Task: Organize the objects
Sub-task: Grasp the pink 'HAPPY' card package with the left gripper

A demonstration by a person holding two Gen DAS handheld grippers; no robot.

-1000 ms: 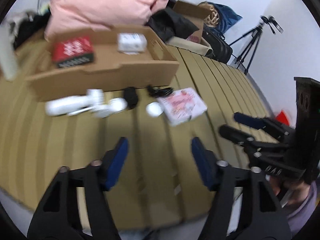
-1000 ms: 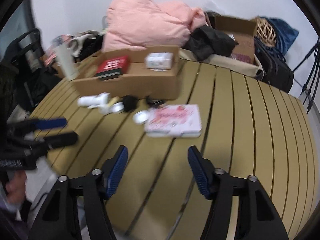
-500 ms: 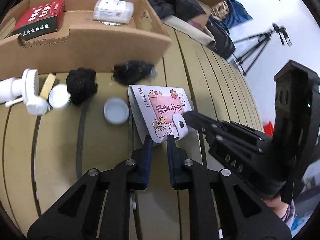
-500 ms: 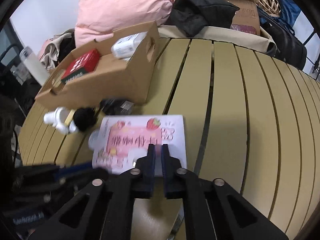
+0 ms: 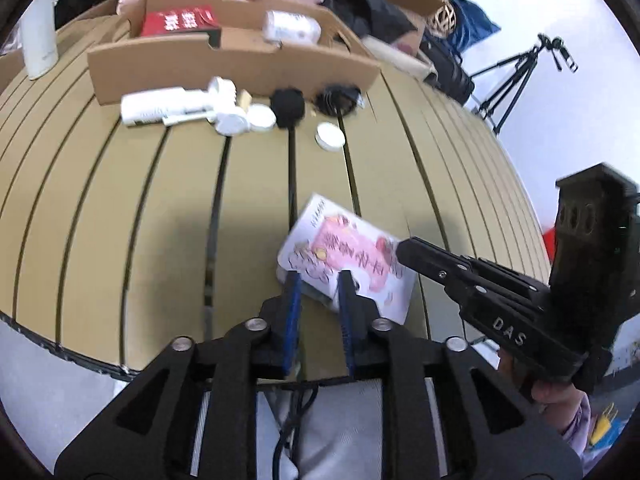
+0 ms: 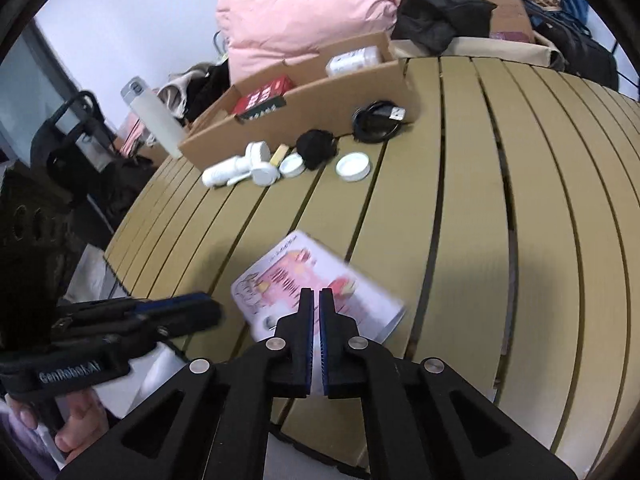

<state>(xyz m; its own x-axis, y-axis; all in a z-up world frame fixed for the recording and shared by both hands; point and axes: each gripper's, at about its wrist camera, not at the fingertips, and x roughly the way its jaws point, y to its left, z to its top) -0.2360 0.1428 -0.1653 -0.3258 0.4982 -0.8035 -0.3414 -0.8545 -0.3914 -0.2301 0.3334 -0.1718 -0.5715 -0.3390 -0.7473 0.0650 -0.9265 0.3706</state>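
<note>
A flat white and pink box with cartoon print is held above the slatted table, near its front edge. My left gripper is shut on the box's near corner. My right gripper is shut on its near edge; it shows in the left wrist view at the box's right side. The left gripper shows in the right wrist view at the box's left.
A cardboard box at the back holds a red pack and a white pack. In front lie a white pump bottle, round lids, a black bundle and a cable. A white flask stands left.
Both grippers have pulled back toward the table's front edge with the pink box held between them, away from the other items. The left fingers stand a little wider apart.
</note>
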